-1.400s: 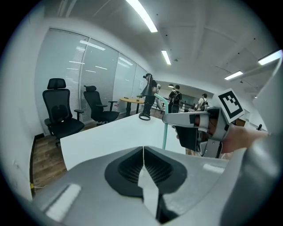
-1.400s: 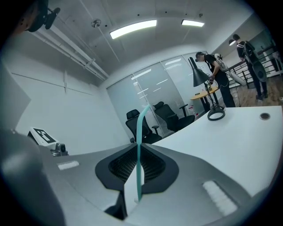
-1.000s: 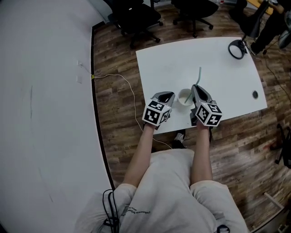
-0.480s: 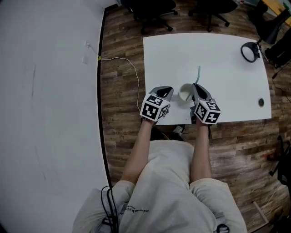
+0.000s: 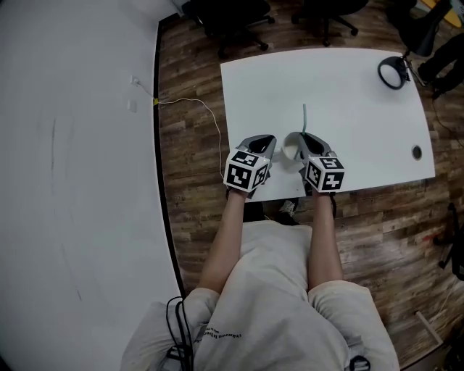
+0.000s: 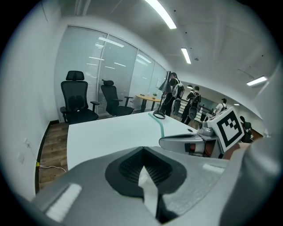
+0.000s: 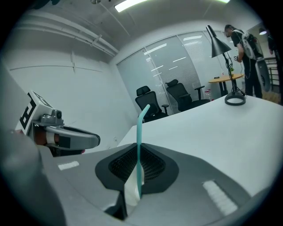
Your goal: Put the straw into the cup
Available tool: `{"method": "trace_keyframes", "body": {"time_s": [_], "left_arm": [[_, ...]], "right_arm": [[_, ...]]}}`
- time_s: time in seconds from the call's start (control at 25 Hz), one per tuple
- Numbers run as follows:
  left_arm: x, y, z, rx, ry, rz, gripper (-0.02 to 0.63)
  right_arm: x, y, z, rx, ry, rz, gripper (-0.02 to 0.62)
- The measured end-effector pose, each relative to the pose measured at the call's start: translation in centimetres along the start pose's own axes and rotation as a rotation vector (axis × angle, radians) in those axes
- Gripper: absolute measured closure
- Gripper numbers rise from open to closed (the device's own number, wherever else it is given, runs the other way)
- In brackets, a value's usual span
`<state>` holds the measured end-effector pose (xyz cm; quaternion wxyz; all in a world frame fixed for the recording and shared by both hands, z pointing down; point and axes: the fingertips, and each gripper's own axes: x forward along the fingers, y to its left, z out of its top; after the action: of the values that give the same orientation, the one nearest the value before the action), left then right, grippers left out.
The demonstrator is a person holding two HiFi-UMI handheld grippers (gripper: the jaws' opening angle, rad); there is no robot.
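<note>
A white cup (image 5: 291,149) stands near the front edge of the white table (image 5: 348,94), between my two grippers. My right gripper (image 5: 307,139) is at the cup's right rim, shut on a teal straw (image 5: 304,117) that sticks out past its tips. In the right gripper view the straw (image 7: 139,137) rises upright from between the closed jaws of that gripper (image 7: 137,176), its top bent. My left gripper (image 5: 265,144) sits just left of the cup with its jaws together (image 6: 146,176); a white sliver shows between them. The cup is hidden in both gripper views.
A black desk lamp (image 5: 394,72) stands at the table's far right corner, and a small round hole (image 5: 416,152) is near the right edge. Office chairs (image 5: 232,22) are behind the table. A cable (image 5: 203,116) lies on the wooden floor at left. People (image 6: 192,106) stand far off.
My right gripper has moved a little left with the straw, up against the cup's right side. The left gripper has stayed beside the cup.
</note>
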<state>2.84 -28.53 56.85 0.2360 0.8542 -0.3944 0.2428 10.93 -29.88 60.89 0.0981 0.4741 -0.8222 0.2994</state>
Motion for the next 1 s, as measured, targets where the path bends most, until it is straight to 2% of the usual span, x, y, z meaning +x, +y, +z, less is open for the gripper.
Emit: {"method": "trace_keyframes", "body": {"time_s": [0.36, 0.72, 1.0], "left_arm": [[2.6, -1.4, 1.9, 0.032, -0.013, -0.056, 0.606], [2.4, 0.1, 1.9, 0.03, -0.003, -0.03, 0.606], [2.9, 0.1, 2.2, 0.037, 0.001, -0.046, 0.606]], "right_arm": [[0.3, -0.1, -0.1, -0.033, 0.017, -0.012, 0.549], [1.4, -0.2, 0.1, -0.087, 0.069, -0.032, 0.546], [1.9, 0.2, -0.2, -0.094, 0.115, -0.003, 0.543]]}}
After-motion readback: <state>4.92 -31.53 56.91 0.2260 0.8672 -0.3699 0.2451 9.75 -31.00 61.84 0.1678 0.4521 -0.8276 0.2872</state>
